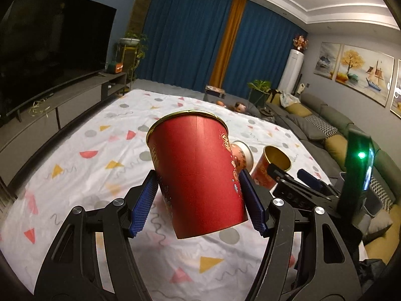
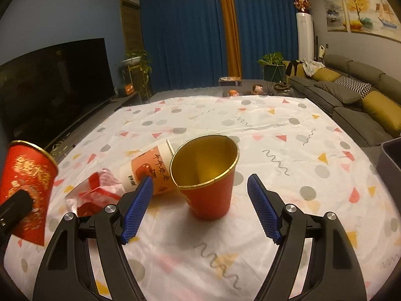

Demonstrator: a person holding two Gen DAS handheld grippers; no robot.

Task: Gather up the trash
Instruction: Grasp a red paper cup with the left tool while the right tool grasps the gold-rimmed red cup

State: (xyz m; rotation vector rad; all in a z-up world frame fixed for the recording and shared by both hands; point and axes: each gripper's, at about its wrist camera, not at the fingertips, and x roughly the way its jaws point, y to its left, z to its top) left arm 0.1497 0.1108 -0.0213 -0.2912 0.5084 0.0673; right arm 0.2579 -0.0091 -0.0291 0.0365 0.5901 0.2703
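Note:
My left gripper (image 1: 198, 195) is shut on a red paper cup (image 1: 198, 170) with a gold rim, held tilted above the patterned tablecloth (image 1: 87, 150). The same cup (image 2: 27, 185) shows at the left edge of the right wrist view. A second red cup (image 2: 208, 175) with a gold inside stands slightly tilted on the cloth. My right gripper (image 2: 201, 208) is open around its base, and the blue pads (image 2: 140, 208) are clear of it on both sides. An orange-and-white cup (image 2: 150, 168) with a straw lies on its side behind it. A crumpled red-and-white wrapper (image 2: 97, 190) lies to the left.
A grey bin (image 2: 391, 155) edges in at the right of the cloth. A grey sofa (image 2: 351, 95) with cushions runs along the right. A large dark TV (image 2: 57, 80) on a low cabinet stands on the left. Blue curtains and plants are at the back.

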